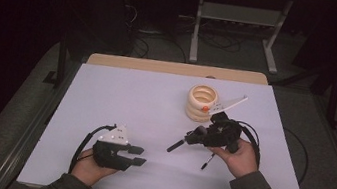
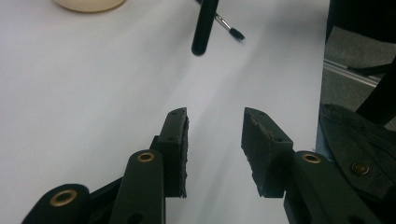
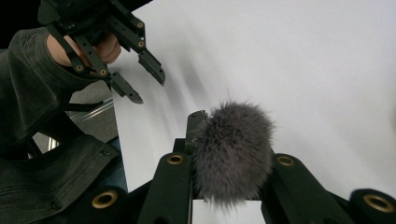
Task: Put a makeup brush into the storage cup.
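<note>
My right gripper (image 1: 196,137) is shut on the fluffy grey head of a large makeup brush (image 3: 233,149); its black handle (image 1: 175,146) sticks out to the left above the white table. In the left gripper view that handle (image 2: 204,25) hangs ahead of the jaws. My left gripper (image 1: 142,156) rests low at the front left, open, with only bare table between its pads (image 2: 175,140). It also appears at the top left of the right gripper view, as the left gripper (image 3: 150,89) held in a sleeved hand.
A cream ringed holder (image 1: 202,102) stands at the back right of the table (image 1: 126,93), with an orange ball (image 1: 205,108) and a white tool (image 1: 233,104) leaning out. A thin small brush (image 1: 207,162) lies by the right hand. Cables trail from both grippers.
</note>
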The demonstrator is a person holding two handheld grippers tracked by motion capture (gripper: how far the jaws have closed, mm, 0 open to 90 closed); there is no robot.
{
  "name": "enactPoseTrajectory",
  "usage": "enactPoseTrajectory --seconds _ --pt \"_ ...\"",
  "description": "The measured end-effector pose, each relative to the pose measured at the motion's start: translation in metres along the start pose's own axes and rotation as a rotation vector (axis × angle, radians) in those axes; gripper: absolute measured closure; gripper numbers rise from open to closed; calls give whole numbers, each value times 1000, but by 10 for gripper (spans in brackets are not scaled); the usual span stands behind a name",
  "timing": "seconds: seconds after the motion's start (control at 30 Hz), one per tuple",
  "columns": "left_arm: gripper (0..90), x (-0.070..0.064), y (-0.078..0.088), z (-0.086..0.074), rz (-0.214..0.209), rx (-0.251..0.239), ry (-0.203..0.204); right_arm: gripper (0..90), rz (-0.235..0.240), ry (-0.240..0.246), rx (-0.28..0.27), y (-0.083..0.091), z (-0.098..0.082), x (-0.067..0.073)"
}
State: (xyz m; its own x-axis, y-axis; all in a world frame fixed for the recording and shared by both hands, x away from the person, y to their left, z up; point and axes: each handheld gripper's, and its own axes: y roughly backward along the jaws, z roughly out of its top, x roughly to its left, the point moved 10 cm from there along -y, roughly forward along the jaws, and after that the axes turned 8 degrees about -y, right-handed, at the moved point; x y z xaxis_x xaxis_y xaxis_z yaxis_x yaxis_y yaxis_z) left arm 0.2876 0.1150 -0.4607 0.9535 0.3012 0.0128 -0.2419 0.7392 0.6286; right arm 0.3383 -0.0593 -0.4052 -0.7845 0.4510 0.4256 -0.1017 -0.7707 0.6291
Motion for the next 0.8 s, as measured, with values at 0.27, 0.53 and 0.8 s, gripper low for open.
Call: enactPoseTrajectory --seconds 0.27,0.53,0.8 --pt "585 2 2 -9 8 25 8 768 -18 3 -3 12 14 -9" --pt "578 5 6 -10 18 16 9 768 -56 -9 -12 32 33 -19" --pt "572 6 8 -9 21 1 24 768 -81 -27 -18 37 45 -28"
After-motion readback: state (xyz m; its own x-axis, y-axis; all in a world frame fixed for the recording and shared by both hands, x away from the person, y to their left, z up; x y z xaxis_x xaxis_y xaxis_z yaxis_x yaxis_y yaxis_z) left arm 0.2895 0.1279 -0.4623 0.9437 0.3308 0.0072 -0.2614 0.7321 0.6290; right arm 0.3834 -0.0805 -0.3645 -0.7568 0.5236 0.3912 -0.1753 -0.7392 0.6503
